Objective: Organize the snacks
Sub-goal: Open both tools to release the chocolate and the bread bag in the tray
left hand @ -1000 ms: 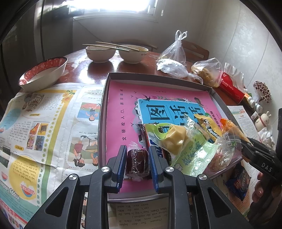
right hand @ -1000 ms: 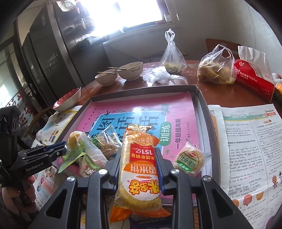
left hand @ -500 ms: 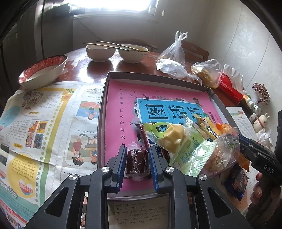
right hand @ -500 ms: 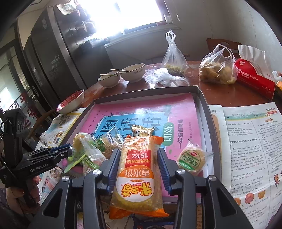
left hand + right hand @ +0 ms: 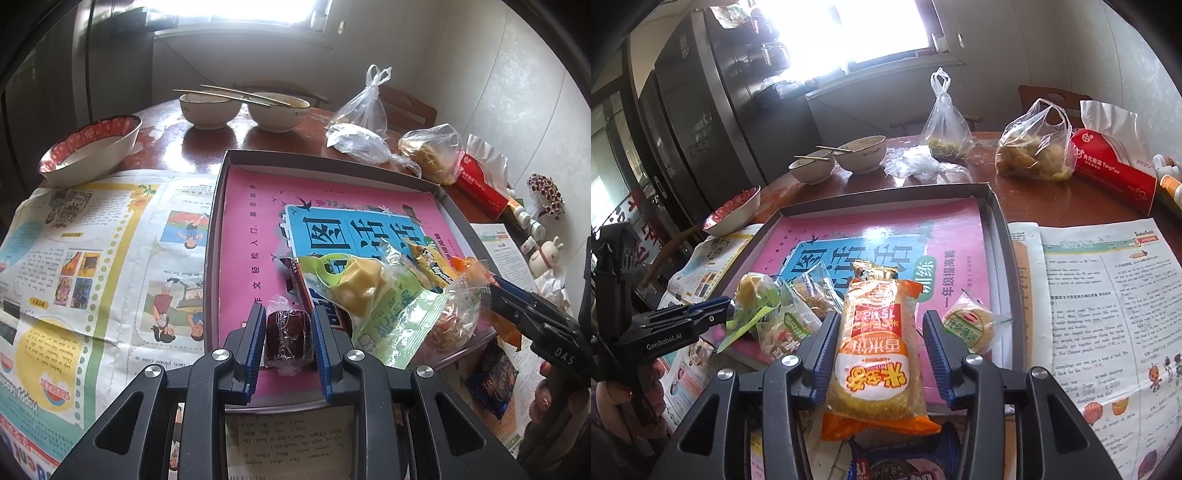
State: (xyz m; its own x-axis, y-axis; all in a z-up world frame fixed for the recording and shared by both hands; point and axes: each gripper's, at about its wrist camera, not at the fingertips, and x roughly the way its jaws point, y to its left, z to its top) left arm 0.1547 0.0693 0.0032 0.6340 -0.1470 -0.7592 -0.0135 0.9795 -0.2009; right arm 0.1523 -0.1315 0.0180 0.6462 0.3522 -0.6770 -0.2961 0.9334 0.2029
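Orange-wrapped rice crackers point(image 5: 875, 354) are left lying between the right gripper's point(image 5: 879, 354) jaws, which have just been opening and stand clear of the pack, at the tray's point(image 5: 1001, 236) near edge. A dark wrapped sweet point(image 5: 287, 338) is clamped by the left gripper point(image 5: 288, 341) over the pink book point(image 5: 255, 229). Other snacks point(image 5: 373, 291) are heaped alongside.

Two close wrist views, downward-forward, sharing the tray point(image 5: 218, 236) point(image 5: 1001, 236)
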